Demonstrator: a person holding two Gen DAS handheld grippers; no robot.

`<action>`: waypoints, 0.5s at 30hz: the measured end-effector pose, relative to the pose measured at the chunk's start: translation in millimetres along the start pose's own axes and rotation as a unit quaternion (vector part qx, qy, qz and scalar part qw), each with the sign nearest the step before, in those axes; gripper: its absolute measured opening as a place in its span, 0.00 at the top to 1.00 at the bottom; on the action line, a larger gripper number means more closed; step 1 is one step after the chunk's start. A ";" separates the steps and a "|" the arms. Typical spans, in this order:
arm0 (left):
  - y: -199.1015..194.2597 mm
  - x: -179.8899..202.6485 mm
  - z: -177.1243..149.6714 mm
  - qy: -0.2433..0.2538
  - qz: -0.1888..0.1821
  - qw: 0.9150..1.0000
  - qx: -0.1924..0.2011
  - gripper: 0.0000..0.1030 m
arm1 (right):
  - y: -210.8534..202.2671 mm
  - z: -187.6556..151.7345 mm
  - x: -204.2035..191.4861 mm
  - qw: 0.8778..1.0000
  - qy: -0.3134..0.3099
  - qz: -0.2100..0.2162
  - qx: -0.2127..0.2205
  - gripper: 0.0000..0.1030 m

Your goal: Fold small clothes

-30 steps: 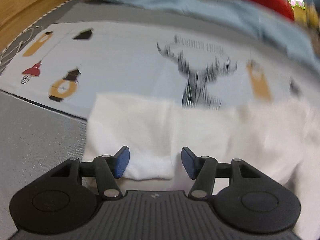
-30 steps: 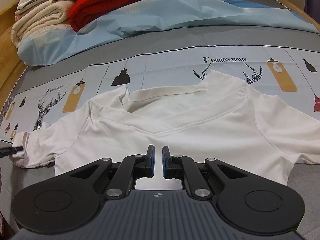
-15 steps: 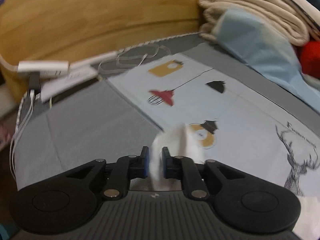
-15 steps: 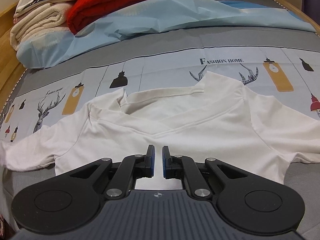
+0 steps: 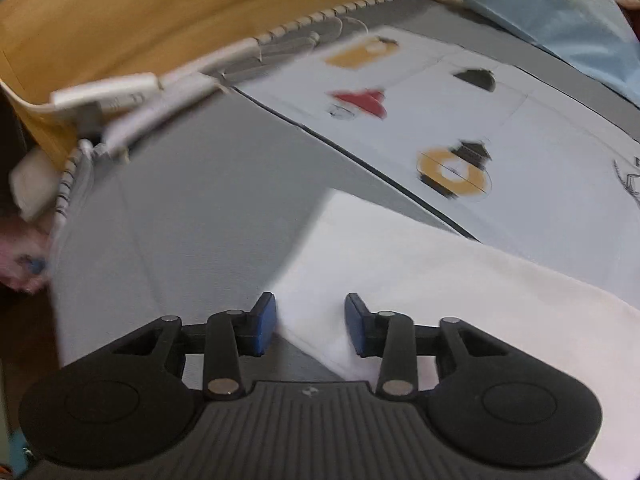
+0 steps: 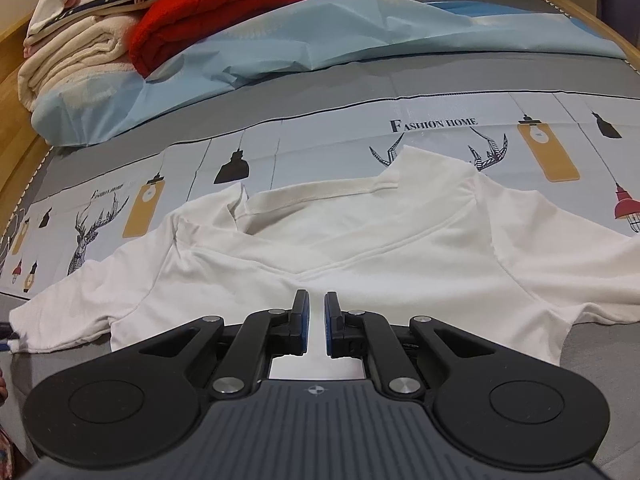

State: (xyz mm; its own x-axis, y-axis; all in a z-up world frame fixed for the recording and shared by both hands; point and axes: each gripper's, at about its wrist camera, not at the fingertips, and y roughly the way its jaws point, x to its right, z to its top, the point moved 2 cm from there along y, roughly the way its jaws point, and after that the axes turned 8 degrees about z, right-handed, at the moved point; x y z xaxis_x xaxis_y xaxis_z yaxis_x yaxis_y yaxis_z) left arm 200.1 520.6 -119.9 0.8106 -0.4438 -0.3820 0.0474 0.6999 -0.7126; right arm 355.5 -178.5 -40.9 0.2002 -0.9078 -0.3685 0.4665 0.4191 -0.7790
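A white T-shirt (image 6: pixel 360 240) lies flat, collar away from me, on the printed bedsheet (image 6: pixel 320 140). My right gripper (image 6: pixel 316 328) sits at its bottom hem. The pads are nearly together, and white cloth fills the narrow gap and runs back into the jaws. The shirt's left sleeve (image 5: pixel 440 280) lies spread on the grey cover, its end between the blue pads of my left gripper (image 5: pixel 310 322). Those jaws are opening and the pads stand off the cloth. In the right wrist view that sleeve (image 6: pixel 72 304) stretches out to the left.
A wooden bed frame (image 5: pixel 160 8) borders the left side, with a white charger and cables (image 5: pixel 108 96) at the mattress edge. Folded cream blankets (image 6: pixel 72 60), a red blanket (image 6: pixel 224 12) and a light blue sheet (image 6: pixel 320 40) are piled at the back.
The left gripper closed on the sleeve end, swung left while pulling it outward, and has since parted its jaws. The sleeve now lies flatter and longer. The right gripper has not moved.
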 end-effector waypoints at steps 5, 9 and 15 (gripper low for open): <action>-44.1 39.9 -5.5 0.057 -0.191 0.980 0.022 0.57 | -0.4 -1.4 -0.4 1.000 0.001 0.001 -0.001 0.93; -45.7 72.6 -31.8 0.145 -0.201 0.969 0.003 0.55 | -1.7 -2.3 0.6 1.000 0.000 0.002 -0.002 0.93; -27.6 59.5 -17.5 0.113 -0.064 0.992 0.004 0.54 | -9.1 0.2 8.4 1.000 0.006 -0.003 0.007 0.93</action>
State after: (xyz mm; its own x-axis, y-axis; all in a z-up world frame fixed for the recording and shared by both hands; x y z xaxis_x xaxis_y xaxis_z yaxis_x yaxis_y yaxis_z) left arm 236.8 465.2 -133.3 0.6464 -0.6426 -0.4115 0.1472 0.6342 -0.7590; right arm 353.1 -189.9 -36.8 0.1867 -0.9103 -0.3696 0.4790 0.4128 -0.7747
